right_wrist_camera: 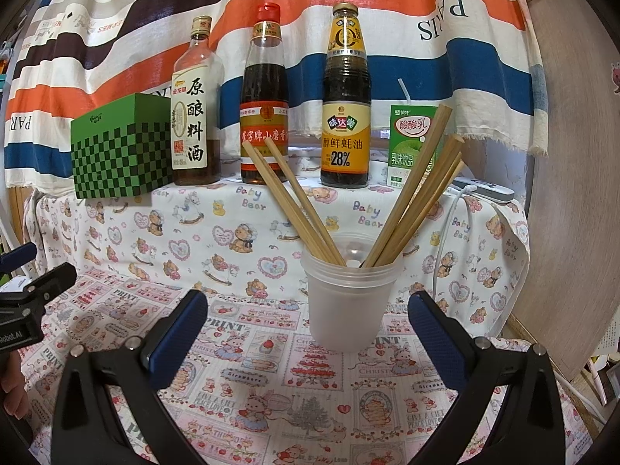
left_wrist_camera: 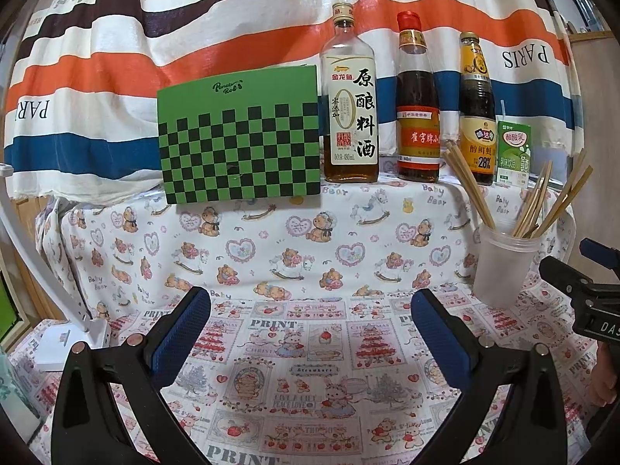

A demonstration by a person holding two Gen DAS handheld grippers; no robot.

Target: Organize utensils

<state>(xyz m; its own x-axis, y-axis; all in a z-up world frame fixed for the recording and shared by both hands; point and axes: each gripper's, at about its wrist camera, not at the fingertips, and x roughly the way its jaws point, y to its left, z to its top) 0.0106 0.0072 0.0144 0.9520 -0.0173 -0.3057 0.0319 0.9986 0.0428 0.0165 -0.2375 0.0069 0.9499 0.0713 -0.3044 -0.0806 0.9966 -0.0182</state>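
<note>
"PRINT" tablecloth (right_wrist_camera: pixel 248 325); oyster-sauce bottle (right_wrist_camera: pixel 346 116) reads "28%"; backdrop (right_wrist_camera: pixel 441 19) "PARIS".

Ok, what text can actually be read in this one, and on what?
"原酿料酒" on the clear bottle
"28%" on the dark sauce bottle
"酸酸乳" on the green carton
"PARIS", upside down, on the striped cloth
"Baby Bear", "PRINT" on the tablecloth
Green box logo: too blurred.

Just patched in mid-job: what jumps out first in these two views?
The translucent cup bristling with wooden chopsticks stands on the printed cloth, right ahead of the open right claw. Behind it, three sauce bottles line a raised ledge beside a green checkered box. The left claw is open too, holding nothing.
</note>
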